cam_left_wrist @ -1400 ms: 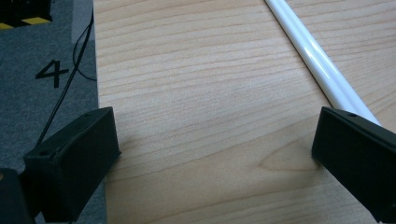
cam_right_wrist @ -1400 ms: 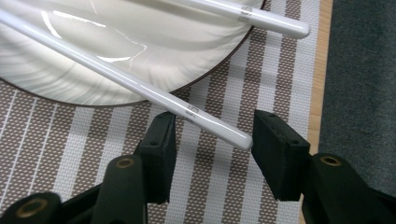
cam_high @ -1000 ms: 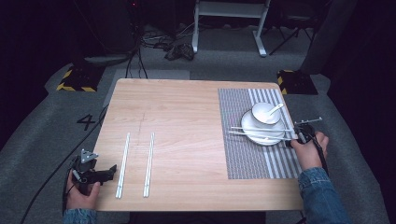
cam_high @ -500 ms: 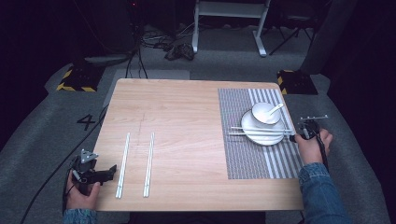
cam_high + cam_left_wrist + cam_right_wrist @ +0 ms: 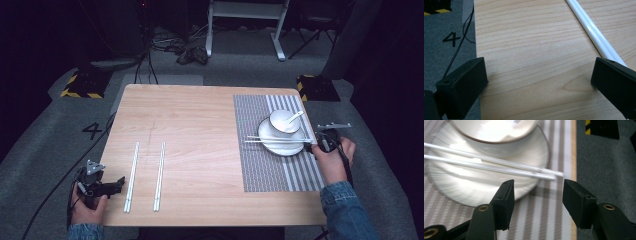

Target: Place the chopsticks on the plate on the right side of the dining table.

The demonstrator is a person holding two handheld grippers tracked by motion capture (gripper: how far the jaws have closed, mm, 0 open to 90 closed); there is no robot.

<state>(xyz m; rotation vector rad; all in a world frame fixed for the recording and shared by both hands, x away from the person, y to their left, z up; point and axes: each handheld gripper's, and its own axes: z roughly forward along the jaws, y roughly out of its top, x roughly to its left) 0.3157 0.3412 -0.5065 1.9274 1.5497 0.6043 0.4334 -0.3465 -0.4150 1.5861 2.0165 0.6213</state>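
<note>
**What I can't make out from here**

In my right gripper view the bowl (image 5: 494, 130) is cut off by the top edge; the plate (image 5: 474, 182) is smeared with blur; in my left gripper view the white chopsticks (image 5: 596, 35) run off the top edge.

The surface (image 5: 200, 130) is evenly lit from above against dark surroundings. Glare marks the plate (image 5: 486, 182), with motion blur in the right gripper view.

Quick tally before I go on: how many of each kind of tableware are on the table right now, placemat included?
Chopstick pairs: 3, one across the plate, two on bare wood
Plates: 1
Bowls: 1
Spoons: 1
Placemats: 1
Total: 7
</note>
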